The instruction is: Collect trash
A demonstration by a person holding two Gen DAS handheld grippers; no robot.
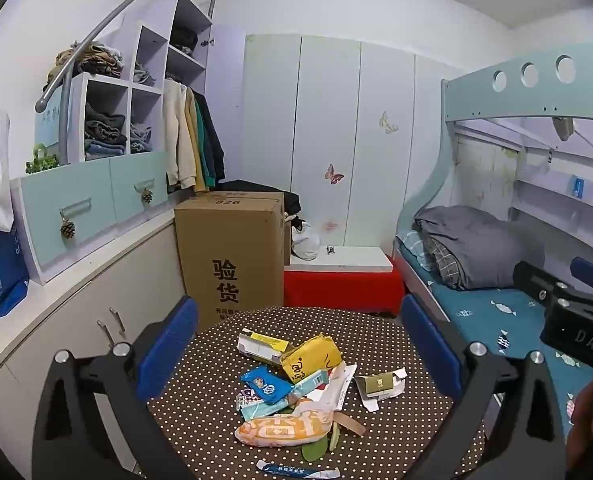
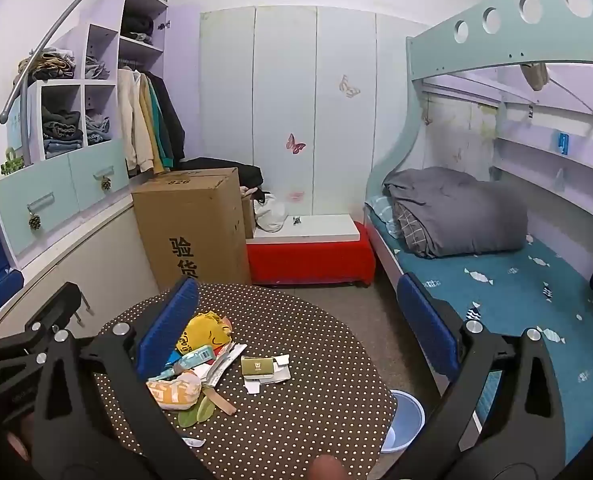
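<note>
A child's bedroom is shown: a bunk bed [image 2: 496, 240] with folded quilt [image 2: 452, 212], butterfly-stickered wardrobe doors [image 2: 288, 120], and hanging clothes [image 1: 192, 140] are seen.

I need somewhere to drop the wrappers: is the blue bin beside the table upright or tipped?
Upright: the blue bin stands on the floor, mouth facing up, beside the dotted table.

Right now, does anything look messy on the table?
Yes. Wrappers and a torn small box lie heaped mid-table, not in the blue bin on the floor beside it.
</note>
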